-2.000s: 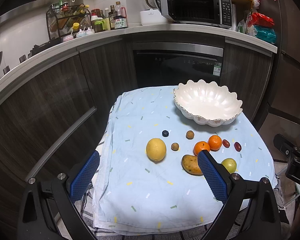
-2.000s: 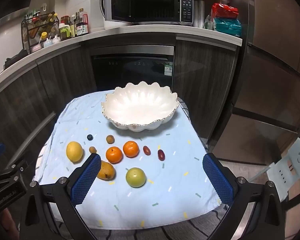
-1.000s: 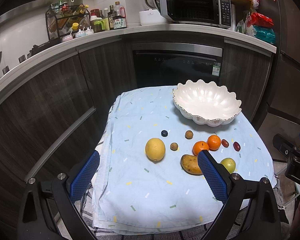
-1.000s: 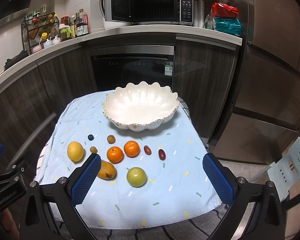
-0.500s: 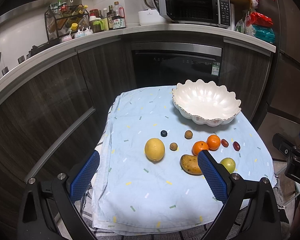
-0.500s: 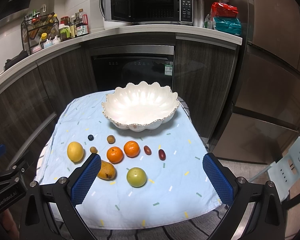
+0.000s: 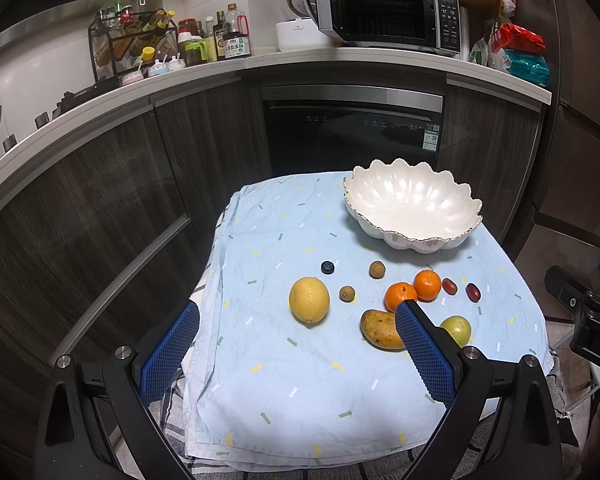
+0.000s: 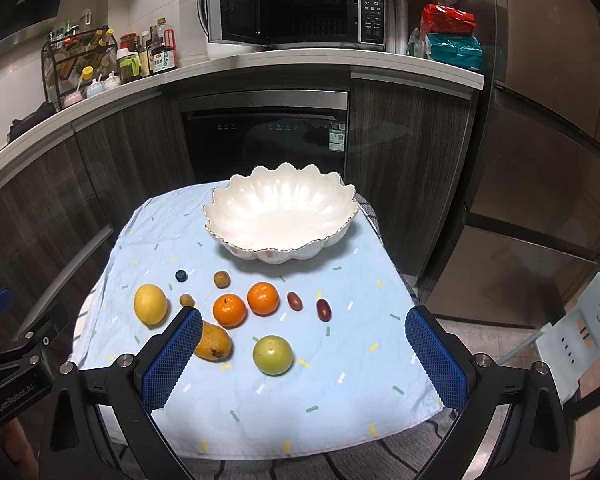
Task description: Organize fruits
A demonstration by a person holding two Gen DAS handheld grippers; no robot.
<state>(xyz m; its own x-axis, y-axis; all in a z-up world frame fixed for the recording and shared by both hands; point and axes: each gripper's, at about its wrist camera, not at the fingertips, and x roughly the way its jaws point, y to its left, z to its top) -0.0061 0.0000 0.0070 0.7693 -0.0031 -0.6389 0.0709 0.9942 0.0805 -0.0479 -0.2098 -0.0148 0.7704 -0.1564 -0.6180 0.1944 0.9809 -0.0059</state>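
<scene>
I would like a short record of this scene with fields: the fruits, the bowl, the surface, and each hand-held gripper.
fruits on cloth: lemon, mango, two oranges, green round fruit, two dark red oval fruits, two small brown round fruits, one small dark blue fruit
bowl: white scalloped bowl, no fruit inside, behind the fruits
surface: light blue tablecloth
left hand-held gripper: open, holds nothing
right hand-held gripper: open, holds nothing
task progress: no fruit in the bowl yet
</scene>
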